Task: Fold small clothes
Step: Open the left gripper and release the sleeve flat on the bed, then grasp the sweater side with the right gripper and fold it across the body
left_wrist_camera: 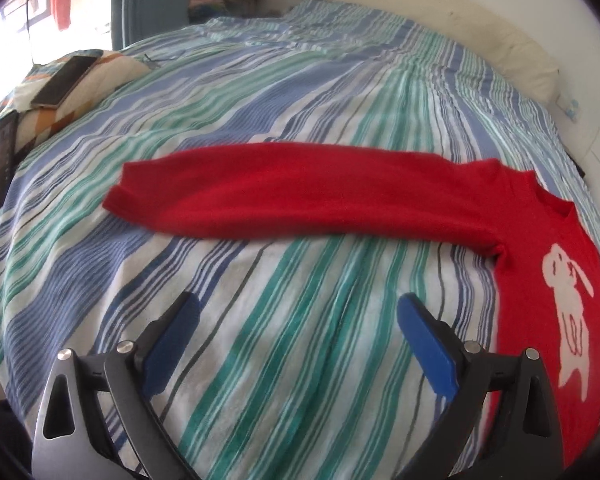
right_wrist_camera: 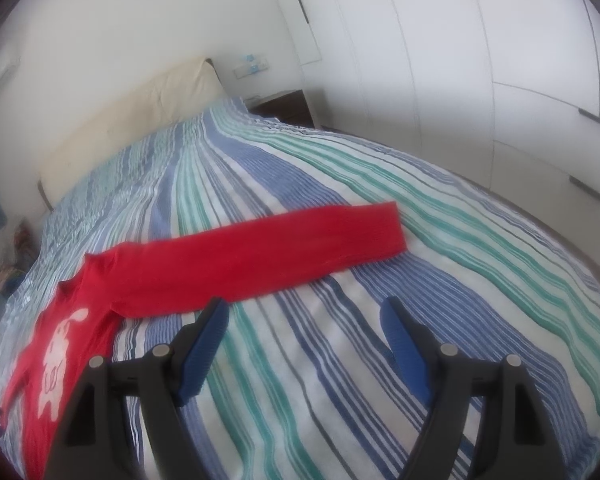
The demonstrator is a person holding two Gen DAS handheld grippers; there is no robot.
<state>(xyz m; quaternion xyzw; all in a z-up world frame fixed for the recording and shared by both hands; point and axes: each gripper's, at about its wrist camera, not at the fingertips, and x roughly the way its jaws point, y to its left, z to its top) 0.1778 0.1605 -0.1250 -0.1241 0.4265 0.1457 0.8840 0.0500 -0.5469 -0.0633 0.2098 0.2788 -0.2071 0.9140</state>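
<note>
- Red sweater (left_wrist_camera: 380, 200) spread flat on the striped bedcover (left_wrist_camera: 260, 320) of the bed, both sleeves stretched out sideways.
- White animal figure (left_wrist_camera: 568, 308) knitted on the chest, seen at the right edge of the left wrist view and at the lower left of the right wrist view (right_wrist_camera: 58, 364).
- One sleeve (left_wrist_camera: 260, 196) reaching far left across the cover in the left wrist view, cuff lying flat.
- Other sleeve (right_wrist_camera: 280, 248) reaching right in the right wrist view, cuff end near the far side of the bed.
- Left tongs (left_wrist_camera: 298, 312) spread wide, blue pads (left_wrist_camera: 428, 352) apart, nothing between them but bedcover; hovering just short of the sleeve, not touching it.
- Right tongs (right_wrist_camera: 304, 316) also parted, somewhat less widely, nothing gripped; left fingertip (right_wrist_camera: 214, 320) just in front of the sleeve's lower edge, contact impossible to judge.
- Patterned pillow (left_wrist_camera: 112, 68) at the far left of the bed with a phone (left_wrist_camera: 64, 80) lying on it; second dark device (left_wrist_camera: 0, 160) beside it.
- Cream headboard (right_wrist_camera: 132, 120) against the wall, white wardrobe doors (right_wrist_camera: 480, 60) to the right.
</note>
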